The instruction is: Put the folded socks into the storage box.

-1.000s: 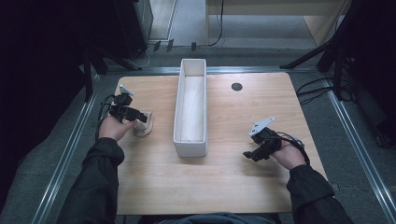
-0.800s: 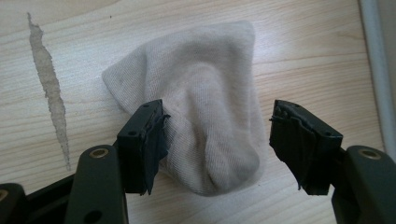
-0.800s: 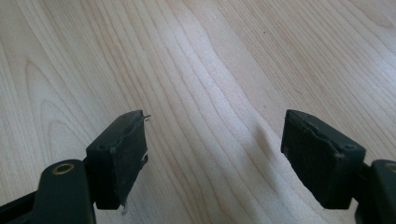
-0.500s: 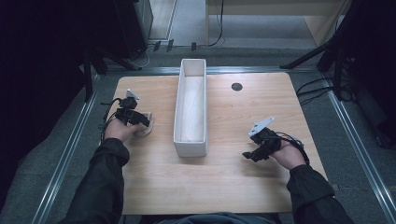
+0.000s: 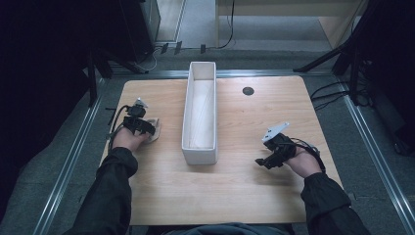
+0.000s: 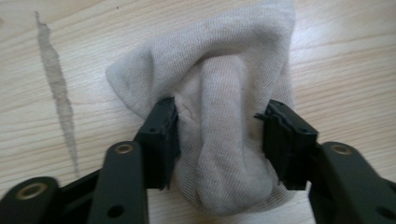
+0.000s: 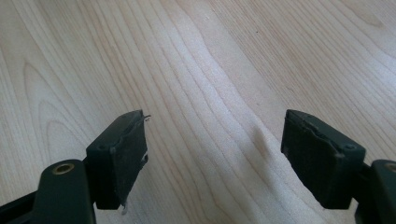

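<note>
A bunched beige sock (image 6: 224, 93) lies on the wooden table (image 5: 244, 186), left of the white bin; in the high view the sock (image 5: 155, 133) peeks out beside my left hand. My left gripper (image 6: 219, 121) points down onto it, and its jaws have just been closing with the sock between them. Both pads (image 6: 163, 135) now press into the fabric's sides. From above, the left gripper (image 5: 147, 128) covers most of the sock. My right gripper (image 5: 262, 162) rests low over bare wood at the right, and up close the right gripper (image 7: 215, 135) stands open with nothing between its jaws.
A long, narrow white bin (image 5: 199, 152) stands along the table's middle, between the two hands. A small dark hole (image 5: 248, 90) marks the far right of the tabletop. Metal rails and cables run along the floor beyond the table's edges.
My left gripper has sunk onto the sock and its jaws have drawn in against it. The right hand has stayed in place.
</note>
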